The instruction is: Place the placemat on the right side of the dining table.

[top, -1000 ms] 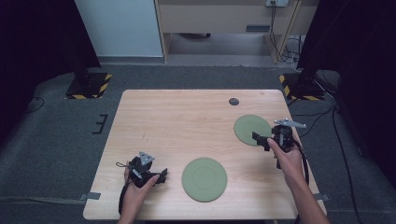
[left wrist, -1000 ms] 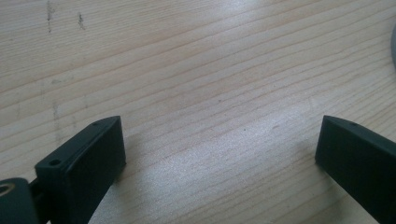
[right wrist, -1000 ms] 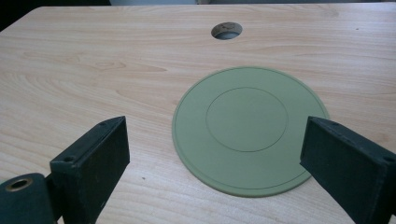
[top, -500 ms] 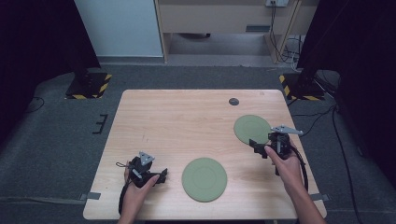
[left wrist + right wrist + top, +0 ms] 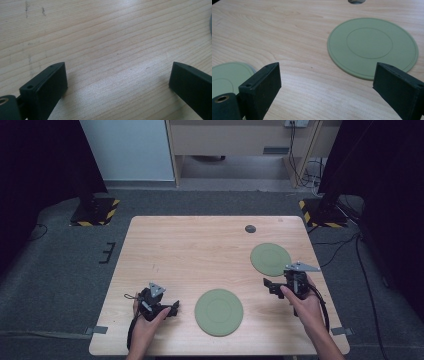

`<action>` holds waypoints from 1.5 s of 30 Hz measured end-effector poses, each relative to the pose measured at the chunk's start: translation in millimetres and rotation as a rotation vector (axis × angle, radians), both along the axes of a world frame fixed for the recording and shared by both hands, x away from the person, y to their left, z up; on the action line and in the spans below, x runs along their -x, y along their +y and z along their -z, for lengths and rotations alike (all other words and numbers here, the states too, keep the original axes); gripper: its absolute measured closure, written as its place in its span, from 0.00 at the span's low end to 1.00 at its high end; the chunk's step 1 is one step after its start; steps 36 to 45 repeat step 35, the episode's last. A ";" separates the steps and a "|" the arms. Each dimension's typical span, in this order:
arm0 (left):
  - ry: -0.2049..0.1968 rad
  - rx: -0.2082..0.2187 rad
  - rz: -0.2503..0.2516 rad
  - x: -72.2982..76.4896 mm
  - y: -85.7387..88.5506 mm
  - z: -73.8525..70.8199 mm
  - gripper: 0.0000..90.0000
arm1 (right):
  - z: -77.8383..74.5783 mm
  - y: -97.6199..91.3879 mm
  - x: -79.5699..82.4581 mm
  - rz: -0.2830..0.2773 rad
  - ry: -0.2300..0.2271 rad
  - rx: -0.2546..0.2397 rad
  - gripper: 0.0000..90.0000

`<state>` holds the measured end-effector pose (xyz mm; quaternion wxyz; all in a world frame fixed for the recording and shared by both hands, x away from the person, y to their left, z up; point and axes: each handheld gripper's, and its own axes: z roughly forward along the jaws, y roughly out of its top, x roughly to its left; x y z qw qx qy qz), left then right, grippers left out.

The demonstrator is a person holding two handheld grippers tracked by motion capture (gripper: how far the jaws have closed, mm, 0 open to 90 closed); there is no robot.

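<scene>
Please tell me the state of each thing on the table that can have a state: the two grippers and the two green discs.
Left gripper: open, jaws wide apart, nothing between them, low over bare wood.
Right gripper: open, jaws wide apart, holding nothing.
Far green disc: lying flat on the table, untouched.
Near green disc: lying flat, untouched, apart from the other disc.

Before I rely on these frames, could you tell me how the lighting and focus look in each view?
High view: the table is evenly lit, the surroundings fall into deep dark. Left gripper view: soft, a pale sheen on the wood between the open left gripper jaws. Right gripper view: the green mat is fairly crisp, the near jaws of the right gripper are blurred and cast soft shadows.
</scene>
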<state>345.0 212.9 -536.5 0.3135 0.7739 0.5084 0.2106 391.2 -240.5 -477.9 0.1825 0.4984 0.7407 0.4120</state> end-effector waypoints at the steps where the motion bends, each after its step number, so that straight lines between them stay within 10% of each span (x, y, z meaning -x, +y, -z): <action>1: 0.000 0.000 0.000 0.0 0.0 0.0 0.01 | 2.1 0.8 0.7 0.001 0.004 0.005 0.09; 21: 0.000 0.000 0.000 0.1 0.0 0.0 0.01 | 55.9 21.0 1.4 0.042 0.102 0.115 0.09; 26: 0.000 -0.001 0.000 0.1 0.0 0.0 0.01 | 60.1 26.0 3.0 0.035 0.063 0.187 0.08; 45: 0.000 0.000 0.000 0.2 -0.1 0.1 0.01 | 61.9 25.7 2.8 0.045 0.075 0.184 0.00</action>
